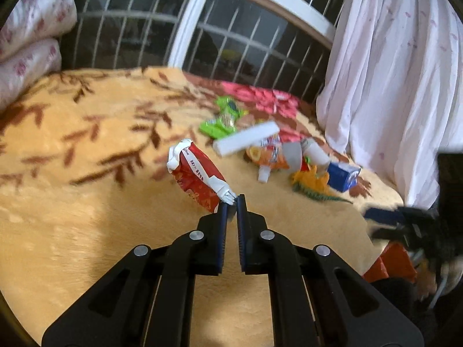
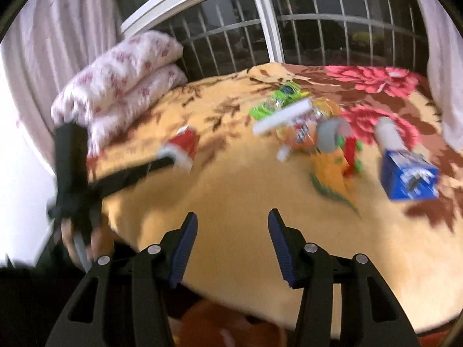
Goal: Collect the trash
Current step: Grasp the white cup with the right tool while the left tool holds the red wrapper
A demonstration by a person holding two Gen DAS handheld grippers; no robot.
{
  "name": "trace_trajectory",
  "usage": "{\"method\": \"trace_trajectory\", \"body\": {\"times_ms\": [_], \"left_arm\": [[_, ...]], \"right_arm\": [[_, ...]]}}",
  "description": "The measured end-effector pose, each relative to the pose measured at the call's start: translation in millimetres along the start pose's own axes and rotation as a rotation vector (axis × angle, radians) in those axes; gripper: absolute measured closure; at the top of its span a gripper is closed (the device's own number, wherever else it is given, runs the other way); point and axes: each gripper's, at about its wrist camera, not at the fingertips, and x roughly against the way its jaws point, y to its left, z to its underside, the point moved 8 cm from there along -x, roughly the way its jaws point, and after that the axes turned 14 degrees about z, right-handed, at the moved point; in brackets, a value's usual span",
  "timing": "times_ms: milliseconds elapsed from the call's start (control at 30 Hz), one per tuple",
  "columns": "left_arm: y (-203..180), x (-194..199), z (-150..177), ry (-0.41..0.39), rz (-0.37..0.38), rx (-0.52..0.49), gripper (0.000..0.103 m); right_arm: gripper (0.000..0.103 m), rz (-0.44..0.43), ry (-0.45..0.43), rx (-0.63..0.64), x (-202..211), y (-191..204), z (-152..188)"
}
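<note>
Pinching the red packet [image 1: 196, 173] by its white crimped end at frame centre, the left tool [image 1: 233, 202] lifts it clear of the bed [image 1: 86, 202]; the right tool [image 2: 233, 217] gapes half-open, empty.

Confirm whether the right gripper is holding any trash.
No: the right gripper stands open above the blanket with nothing between its pads.

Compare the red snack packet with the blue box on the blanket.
The red snack packet is soft and crinkled with white sealed ends; the blue box is a stiff carton with flat faces. The left hand-held gripper pinches the packet's white end, while nothing touches the box. The packet is apart from the litter pile; the box lies at the pile's edge. Both are on the orange blanket.
</note>
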Motion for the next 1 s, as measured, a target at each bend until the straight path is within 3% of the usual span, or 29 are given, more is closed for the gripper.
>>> {"method": "trace_trajectory", "body": {"times_ms": [133, 200, 267, 333, 467, 733, 800, 833, 867, 1000], "left_arm": [[-7.4, 12.5, -0.1, -0.043, -0.090, -0.072, 0.097], [-8.9, 17.0, 0.2, -0.062, -0.145, -0.110, 0.097], [-7.7, 19.9, 0.2, -0.078, -0.160, -0.119, 0.097], [-5.0, 22.2, -0.4, -0.091, -0.160, -0.118, 0.097], [1.5, 25.8, 1.2, -0.103, -0.146, -0.113, 0.097], [-7.5, 25.0, 1.6, -0.112, -0.108, -0.140, 0.097], [-8.3, 23.9, 3.0, -0.107, -0.113, -0.149, 0.097], [-7.9, 23.1, 3.6, -0.104, -0.113, -0.152, 0.097], [-7.3, 22.5, 3.7, -0.101, -0.112, -0.151, 0.097], [-4.8, 22.8, 3.8, -0.100, -0.113, -0.140, 0.097]], "right_arm": [[0.054, -0.176, 0.052, -0.229, -45.2, 4.9, -58.5], [0.054, -0.205, 0.070, -0.322, -69.8, 4.3, -76.0], [0.054, -0.183, 0.091, -0.444, -104.2, -6.3, -95.3], [0.054, -0.092, 0.079, -0.527, -121.2, -25.9, -109.3], [0.051, 0.033, 0.099, -0.594, -131.6, -53.6, -120.7], [0.050, 0.071, 0.173, -0.662, -173.3, -68.7, -128.8], [0.059, 0.073, 0.177, -0.670, -184.0, -69.2, -131.7], [0.076, 0.087, 0.178, -0.664, -189.0, -68.3, -132.7], [0.081, 0.108, 0.179, -0.653, -192.2, -68.7, -132.8], [0.088, 0.114, 0.117, -0.629, -178.9, -66.5, -132.9]]}}
